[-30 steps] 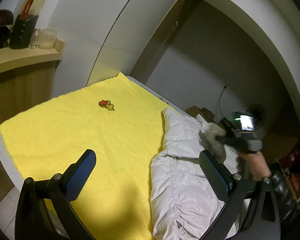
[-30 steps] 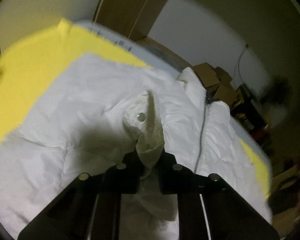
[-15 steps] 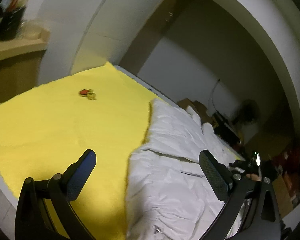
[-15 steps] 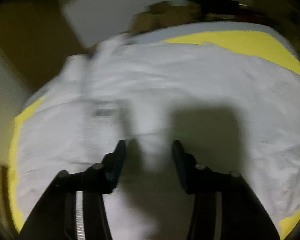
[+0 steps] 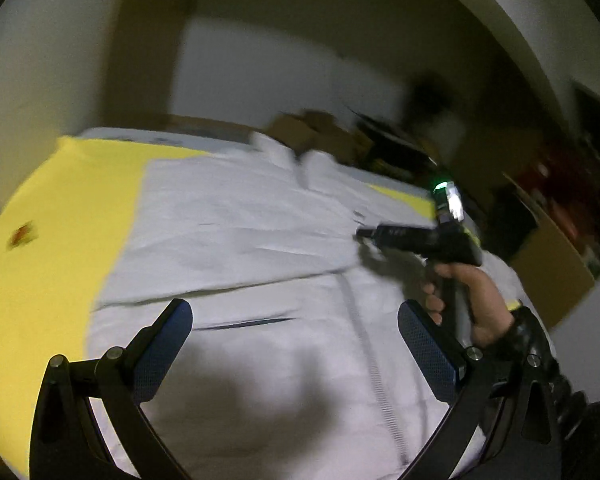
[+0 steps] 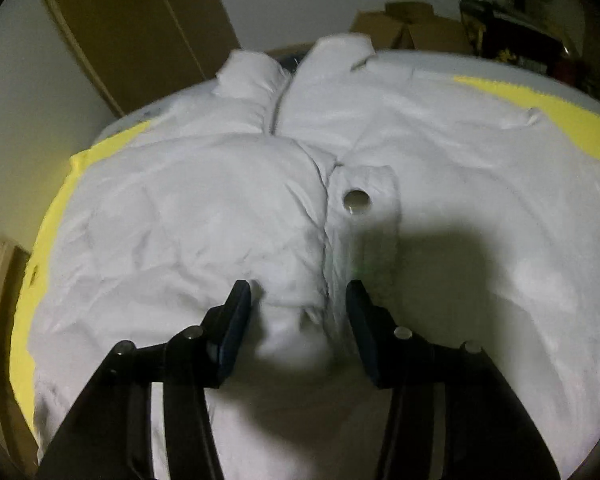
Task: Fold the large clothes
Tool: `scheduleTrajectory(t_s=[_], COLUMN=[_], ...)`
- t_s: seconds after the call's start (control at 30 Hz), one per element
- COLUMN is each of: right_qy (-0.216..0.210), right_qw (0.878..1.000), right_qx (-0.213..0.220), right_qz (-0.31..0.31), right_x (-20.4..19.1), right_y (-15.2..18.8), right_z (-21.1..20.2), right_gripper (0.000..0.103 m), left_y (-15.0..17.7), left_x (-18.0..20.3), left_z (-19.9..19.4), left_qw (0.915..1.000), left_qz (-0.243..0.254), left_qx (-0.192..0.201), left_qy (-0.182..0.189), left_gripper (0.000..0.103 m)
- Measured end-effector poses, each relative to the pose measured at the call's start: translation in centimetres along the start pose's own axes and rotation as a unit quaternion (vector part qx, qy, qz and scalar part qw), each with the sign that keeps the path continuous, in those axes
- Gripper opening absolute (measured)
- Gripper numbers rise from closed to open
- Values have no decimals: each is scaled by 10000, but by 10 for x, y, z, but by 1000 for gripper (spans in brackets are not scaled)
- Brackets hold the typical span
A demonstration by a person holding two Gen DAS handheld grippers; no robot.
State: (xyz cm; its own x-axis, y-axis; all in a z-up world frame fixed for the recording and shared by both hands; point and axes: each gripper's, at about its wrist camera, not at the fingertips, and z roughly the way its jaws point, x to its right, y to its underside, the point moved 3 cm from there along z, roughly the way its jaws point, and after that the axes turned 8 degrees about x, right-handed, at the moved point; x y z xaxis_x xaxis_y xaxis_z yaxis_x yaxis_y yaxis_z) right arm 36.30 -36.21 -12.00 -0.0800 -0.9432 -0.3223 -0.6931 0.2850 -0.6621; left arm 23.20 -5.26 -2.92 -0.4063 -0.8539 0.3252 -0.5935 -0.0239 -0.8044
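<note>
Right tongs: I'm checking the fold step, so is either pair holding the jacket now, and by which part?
Nothing is held. The right tongs stand open over the white jacket, pads off the cloth. The left tongs are open too, above it.

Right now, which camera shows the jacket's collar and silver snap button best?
The right wrist view: the collar sits sharp at the top and the snap button is plain on the white jacket. The left wrist view shows the collar blurred, and no button.

White puffy quilted cloth jacket (image 6: 204, 216), matt, creased; shiny round metal snap (image 6: 356, 201); fuzzy yellow cloth blanket (image 5: 60, 216).
</note>
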Motion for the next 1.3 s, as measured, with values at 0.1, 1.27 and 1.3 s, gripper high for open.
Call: scheduleTrajectory(t_s=[0.1, 1.27, 1.3], right_qy=[27, 1177, 1085], right_qw=[9952, 8835, 8846], right_qx=[803, 2150, 2239], right_qz=[560, 3992, 3945], right_x=[47, 423, 418], right_y=[3, 103, 101], right_z=[-77, -261, -264], right_gripper=[74, 84, 84], left_y=[-16, 10, 9], left_x=[41, 204, 202], left_z=[36, 372, 371], left_qw=[9983, 9669, 9664], left_qz=[168, -462, -473], left_qx=[-267, -2006, -2027], left_qy=[493, 1507, 1508], left_gripper=[103, 103, 103])
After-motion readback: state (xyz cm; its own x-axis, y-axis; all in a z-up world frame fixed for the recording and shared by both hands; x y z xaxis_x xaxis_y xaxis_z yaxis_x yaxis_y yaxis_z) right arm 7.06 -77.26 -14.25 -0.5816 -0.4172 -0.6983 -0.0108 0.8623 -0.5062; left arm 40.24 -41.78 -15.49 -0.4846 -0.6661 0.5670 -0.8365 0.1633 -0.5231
